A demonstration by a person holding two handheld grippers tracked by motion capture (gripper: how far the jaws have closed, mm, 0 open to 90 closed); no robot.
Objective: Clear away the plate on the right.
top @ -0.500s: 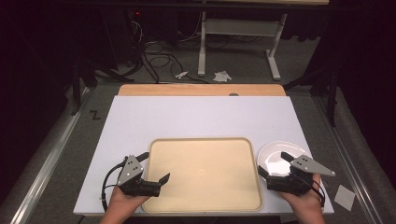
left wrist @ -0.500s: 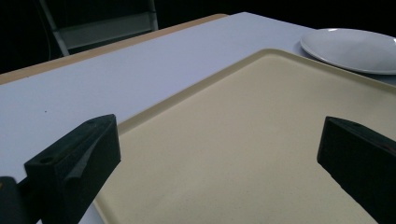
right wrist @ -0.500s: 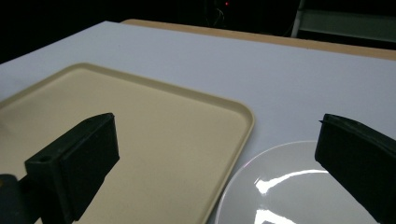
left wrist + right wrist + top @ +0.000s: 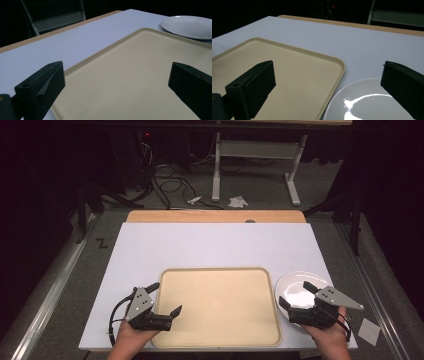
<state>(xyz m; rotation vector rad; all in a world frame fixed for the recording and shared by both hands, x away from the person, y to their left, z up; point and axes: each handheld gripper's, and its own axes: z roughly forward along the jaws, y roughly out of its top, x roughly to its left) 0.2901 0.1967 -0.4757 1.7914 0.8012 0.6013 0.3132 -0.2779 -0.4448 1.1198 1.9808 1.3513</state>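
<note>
Between the right gripper's spread, empty jaws lies the near rim of a white plate; the left gripper, equally wide apart, hovers over the beige tray's left edge. Glossy, stiff and probably breakable, the plate looks slippery, so its thin rim seems the safest hold.

One tray, one plate.

We hold the left gripper, jaws spread, over the near left corner of a beige rectangular plastic tray. Our right gripper, also spread, hovers over a round white ceramic plate just beside the tray's right edge.
</note>
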